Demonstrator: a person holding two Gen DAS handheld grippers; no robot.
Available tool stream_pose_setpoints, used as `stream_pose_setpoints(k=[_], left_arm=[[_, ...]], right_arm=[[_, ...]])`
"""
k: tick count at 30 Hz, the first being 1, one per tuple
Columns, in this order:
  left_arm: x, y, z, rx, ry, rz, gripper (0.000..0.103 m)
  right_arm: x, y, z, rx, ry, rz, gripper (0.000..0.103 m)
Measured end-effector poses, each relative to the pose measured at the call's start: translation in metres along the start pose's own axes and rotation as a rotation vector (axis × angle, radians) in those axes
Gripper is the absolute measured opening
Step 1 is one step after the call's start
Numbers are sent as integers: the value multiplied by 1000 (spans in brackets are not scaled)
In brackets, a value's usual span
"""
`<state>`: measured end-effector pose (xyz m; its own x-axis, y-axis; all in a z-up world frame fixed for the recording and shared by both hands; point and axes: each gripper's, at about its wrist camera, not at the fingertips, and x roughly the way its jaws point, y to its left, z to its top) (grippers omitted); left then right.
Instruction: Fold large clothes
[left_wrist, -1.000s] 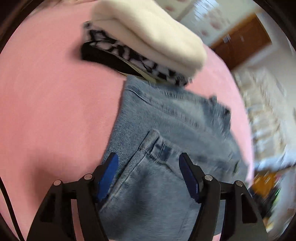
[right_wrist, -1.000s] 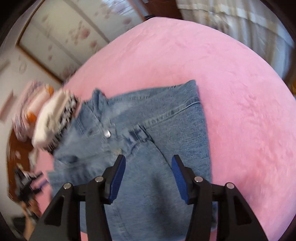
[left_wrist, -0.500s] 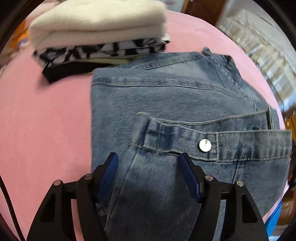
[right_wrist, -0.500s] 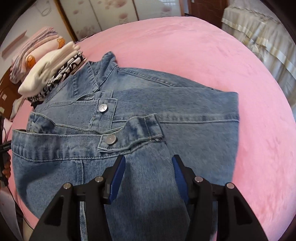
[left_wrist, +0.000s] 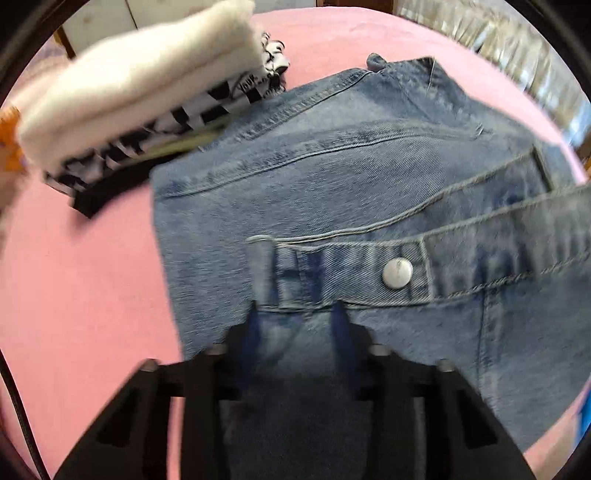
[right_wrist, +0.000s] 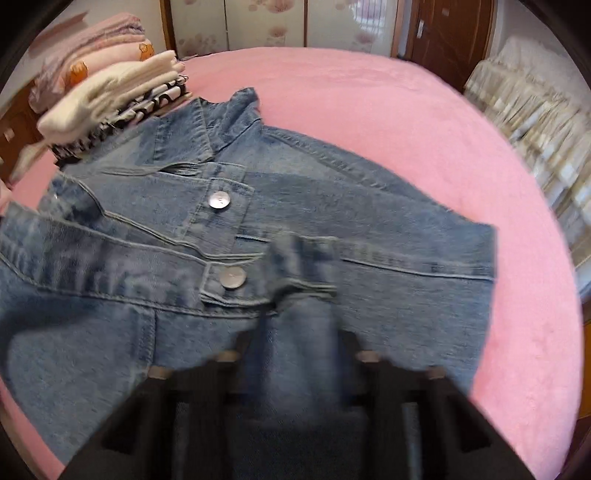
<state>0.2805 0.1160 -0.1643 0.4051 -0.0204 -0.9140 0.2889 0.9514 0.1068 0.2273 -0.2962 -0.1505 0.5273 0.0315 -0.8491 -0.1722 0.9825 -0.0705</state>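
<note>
The denim jacket (right_wrist: 332, 192) lay half folded beside the pile of folded clothes (left_wrist: 140, 96). Both the left gripper (left_wrist: 295, 317) and the right gripper (right_wrist: 295, 332) were closing on its cuffs; more folding was left.

We see a pink bedspread (right_wrist: 388, 122) covering the bed. On it, at its far left edge, sits a stack of folded clothes (left_wrist: 147, 107): cream knit on top, black-and-white patterned beneath. Beyond the bedspread stands a brown wooden door (right_wrist: 443, 33).
</note>
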Motion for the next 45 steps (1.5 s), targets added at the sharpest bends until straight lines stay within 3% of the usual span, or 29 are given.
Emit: stream_pose_setpoints(k=[1,2,3,8,12,16,22,27,31,34,37,41,43,45], left_arm=[[-1,-2,-2,1,-2,29,16],[-4,-2,-6,-13,-8,54,5],[-7,-1,-9,-25,-15,69,5],[-50,2,-31,-117,-188,228,3],[-93,-1,-40,-187,-351,294,3],[-122,-16,-35,-188,-495,386,3],[-147,-9,-10,-243,-595,442,3],[-132,15,38,-333,-583,417,3],[-88,26,87,-388,-544,417,3],[-42,30,115,-412,-499,502,0],[11,49,121,-475,-364,514,0],[33,65,116,-508,-320,438,5],[33,64,117,-467,-320,394,13],[25,55,118,-361,-347,382,31]], right_arm=[[-4,1,-3,1,-10,-17,10],[-8,2,-5,1,-19,-33,6],[-13,3,-7,3,-30,-49,5],[-59,0,-15,60,-147,-156,3],[-102,-16,-16,145,-253,-161,3],[-135,-12,-10,132,-355,-199,3],[-158,-14,13,160,-477,-240,3],[-140,-42,47,247,-492,-231,3],[-84,-63,78,311,-409,-232,3],[-8,-78,95,357,-245,-242,4],[63,-95,90,459,-16,-195,9],[62,-105,82,491,-39,-124,15],[55,-106,83,459,-43,-103,22],[41,-104,84,417,-63,-83,32]])
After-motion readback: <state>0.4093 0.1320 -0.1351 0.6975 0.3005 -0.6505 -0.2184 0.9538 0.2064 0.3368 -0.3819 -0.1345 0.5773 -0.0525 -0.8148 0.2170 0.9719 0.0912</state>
